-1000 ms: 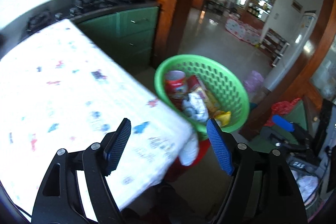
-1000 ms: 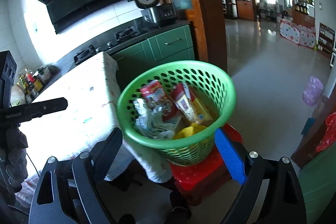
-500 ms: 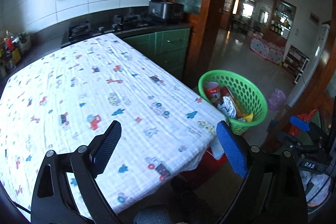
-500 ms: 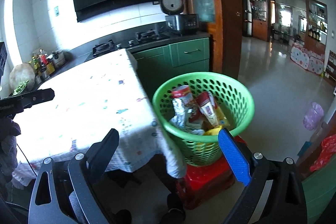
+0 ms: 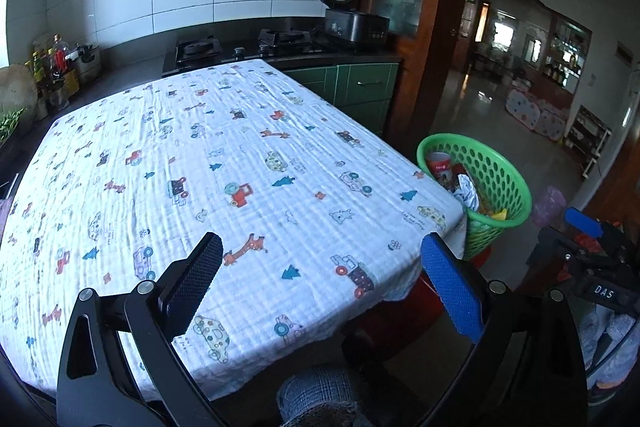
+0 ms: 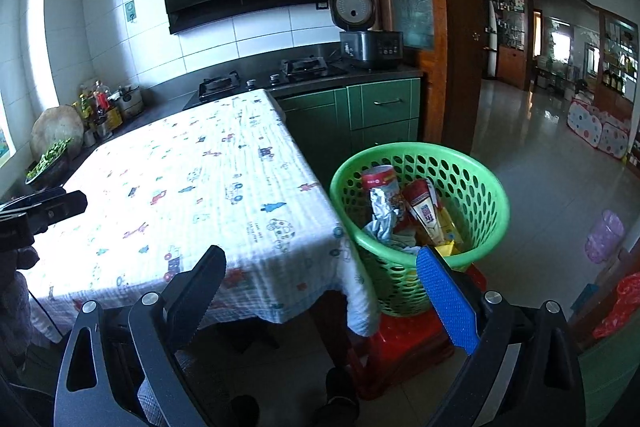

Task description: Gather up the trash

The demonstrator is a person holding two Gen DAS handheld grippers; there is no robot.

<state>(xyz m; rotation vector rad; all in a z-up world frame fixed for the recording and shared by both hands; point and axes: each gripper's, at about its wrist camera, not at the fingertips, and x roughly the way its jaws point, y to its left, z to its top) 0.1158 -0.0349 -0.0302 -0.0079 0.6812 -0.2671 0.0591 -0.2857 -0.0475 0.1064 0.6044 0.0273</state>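
A green perforated basket [image 6: 480, 195] stands on a red stool [image 6: 404, 339] at the table's right corner; it also shows in the left wrist view [image 5: 504, 179]. It holds trash: a red cup [image 6: 378, 179], crumpled foil [image 6: 380, 211], a red-white packet [image 6: 424, 207] and yellow wrappers. My left gripper [image 5: 320, 259] is open and empty over the table's near edge. My right gripper [image 6: 320, 271] is open and empty, in front of the table corner and the basket. No trash shows on the table.
The table wears a white cloth with cartoon prints [image 5: 240, 167]. Behind it runs a dark counter with a gas hob [image 6: 260, 79], a rice cooker [image 6: 368, 43] and green cabinets [image 6: 380, 115]. A wooden door frame [image 6: 456, 67] opens to a tiled hall on the right.
Both grippers have pulled back and up from the basket. The left view has swung from the basket to take in the whole table. Both stay open and empty.
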